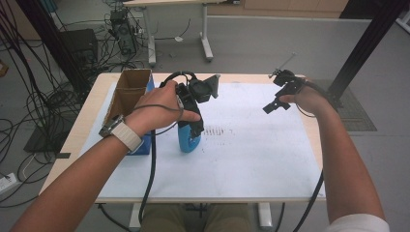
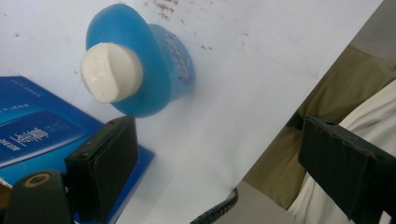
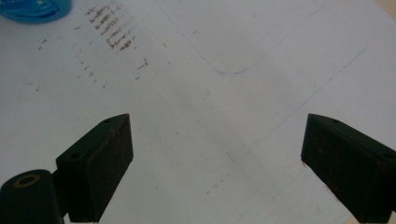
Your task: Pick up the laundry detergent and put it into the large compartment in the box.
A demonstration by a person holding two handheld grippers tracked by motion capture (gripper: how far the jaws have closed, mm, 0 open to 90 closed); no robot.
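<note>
A blue bottle (image 1: 187,142) with a white cap (image 2: 112,72) stands on the white sheet (image 1: 251,159) left of the table's middle. My left gripper (image 1: 192,126) hangs just above it and points down. In the left gripper view that gripper (image 2: 219,140) is open, and the bottle (image 2: 154,70) lies beyond its jaws, not between them. My right gripper (image 1: 276,104) is held above the far right part of the sheet. Its jaws (image 3: 215,135) stand wide open over bare paper, and the bottle's edge (image 3: 32,9) shows at the top left.
An open cardboard box with a blue side (image 1: 126,96) stands at the table's left, right behind my left hand; its blue face (image 2: 32,126) lies close to the left jaw. Brown smudges (image 3: 112,32) mark the sheet. Cables trail off the table's near edge.
</note>
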